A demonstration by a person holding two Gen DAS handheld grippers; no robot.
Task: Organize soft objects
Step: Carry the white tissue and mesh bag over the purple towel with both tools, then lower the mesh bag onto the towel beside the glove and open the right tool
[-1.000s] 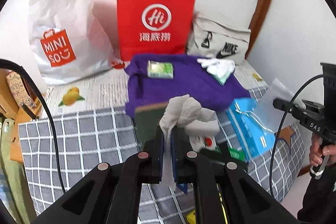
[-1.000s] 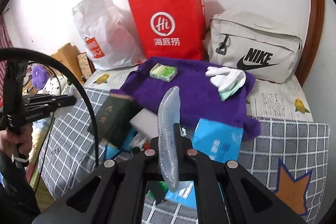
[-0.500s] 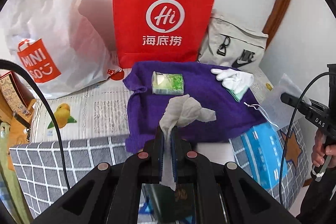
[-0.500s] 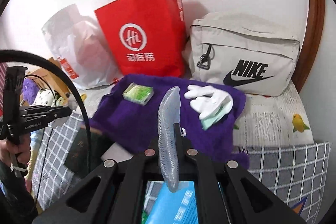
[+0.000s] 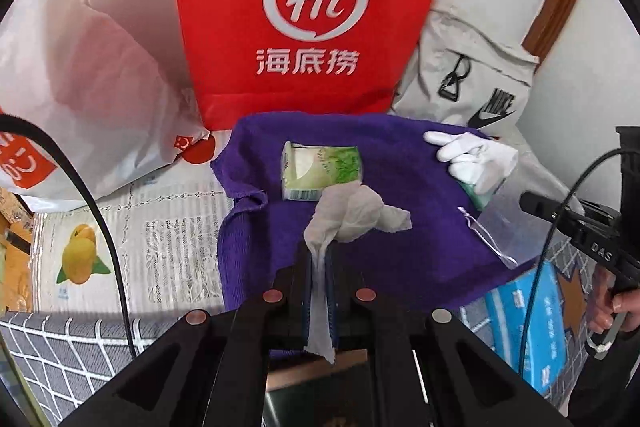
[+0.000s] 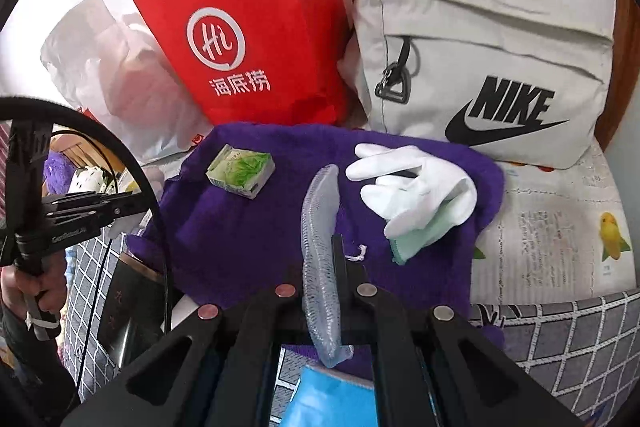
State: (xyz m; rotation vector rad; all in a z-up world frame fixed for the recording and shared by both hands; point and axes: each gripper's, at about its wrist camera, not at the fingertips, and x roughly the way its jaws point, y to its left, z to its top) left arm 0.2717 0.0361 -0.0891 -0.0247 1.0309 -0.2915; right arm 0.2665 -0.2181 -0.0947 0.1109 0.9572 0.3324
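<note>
Purple and fuzzy, the big towel (image 5: 400, 227) lies spread on the bed, in front of the red paper bag (image 5: 304, 7) and the grey Nike bag (image 6: 500, 67). On the towel sit a pair of white gloves (image 6: 408, 187) and a small green tissue pack (image 6: 242, 173), well apart. The left gripper (image 5: 318, 267) is pinched shut on a crumpled white tissue (image 5: 356, 211), which sticks up past the fingertips, just in front of the tissue pack. The right gripper (image 6: 326, 267) is pinched shut on a clear bumpy plastic pouch (image 6: 320, 235), standing long-ways up, just left of the gloves. Both held things hang over the towel, so each likely goes straight down near its neighbour.
</note>
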